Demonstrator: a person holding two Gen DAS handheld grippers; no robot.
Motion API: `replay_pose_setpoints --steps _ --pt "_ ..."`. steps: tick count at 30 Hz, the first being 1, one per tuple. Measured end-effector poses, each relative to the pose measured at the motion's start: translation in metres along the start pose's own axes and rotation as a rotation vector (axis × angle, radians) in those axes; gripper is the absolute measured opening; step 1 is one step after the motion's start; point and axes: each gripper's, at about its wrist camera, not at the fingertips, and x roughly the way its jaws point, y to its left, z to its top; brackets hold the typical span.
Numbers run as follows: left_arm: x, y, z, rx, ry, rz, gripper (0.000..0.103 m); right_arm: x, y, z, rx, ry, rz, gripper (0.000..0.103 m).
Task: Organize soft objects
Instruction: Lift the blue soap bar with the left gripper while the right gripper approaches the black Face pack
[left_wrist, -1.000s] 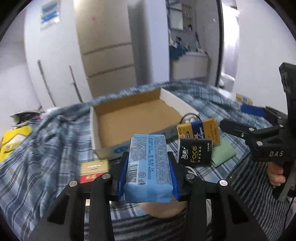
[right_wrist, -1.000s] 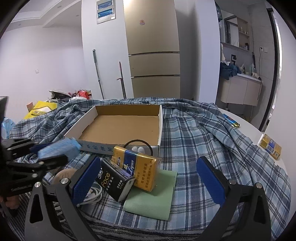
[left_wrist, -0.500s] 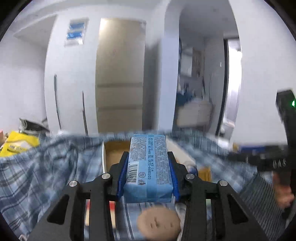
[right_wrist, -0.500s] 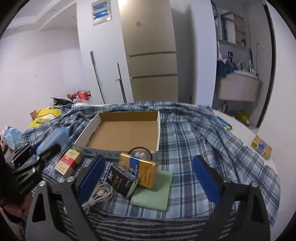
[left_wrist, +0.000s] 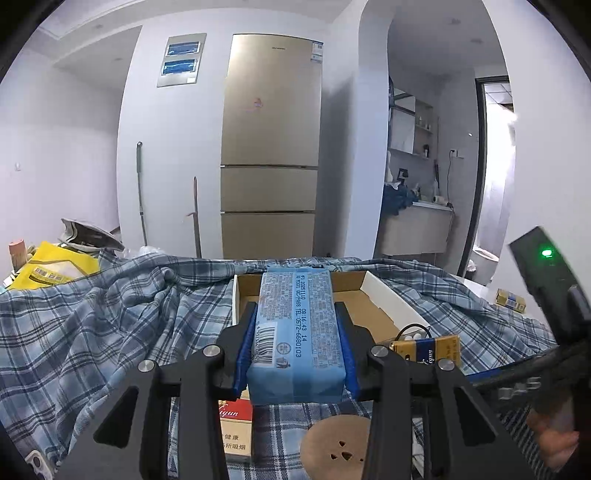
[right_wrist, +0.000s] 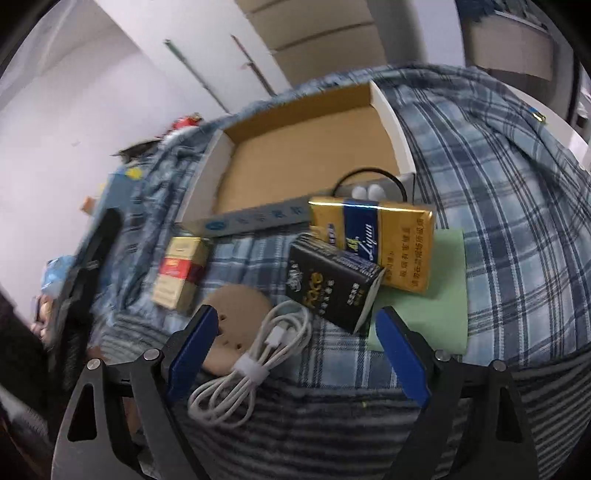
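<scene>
My left gripper (left_wrist: 295, 350) is shut on a light blue tissue pack (left_wrist: 297, 328) and holds it above the plaid cloth, in front of the open cardboard box (left_wrist: 384, 295). My right gripper (right_wrist: 295, 347) is open and empty, low over a coiled white cable (right_wrist: 255, 362). Just beyond it lie a black "Face" tissue pack (right_wrist: 332, 284), a gold pack (right_wrist: 376, 243) and a green cloth (right_wrist: 439, 291). The box (right_wrist: 303, 155) stands behind them.
A red-and-gold carton (right_wrist: 177, 273) and a round tan disc (right_wrist: 232, 314) lie left of the cable. The disc also shows in the left wrist view (left_wrist: 340, 443). A fridge (left_wrist: 269, 147) stands behind the table. A small yellow box (left_wrist: 511, 300) lies far right.
My left gripper has steadied with the blue pack, facing the box. My right gripper has dropped and tilted down toward the cable and the black pack.
</scene>
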Motion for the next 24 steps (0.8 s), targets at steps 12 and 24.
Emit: replay_pose_setpoints --steps 12,24 --pt "-0.010 0.002 0.000 -0.008 -0.035 0.016 0.041 0.025 0.017 0.009 0.034 -0.024 -0.152 0.070" --pt "-0.009 0.005 0.001 -0.023 -0.024 0.023 0.041 0.044 0.025 0.012 -0.056 -0.025 -0.140 0.059"
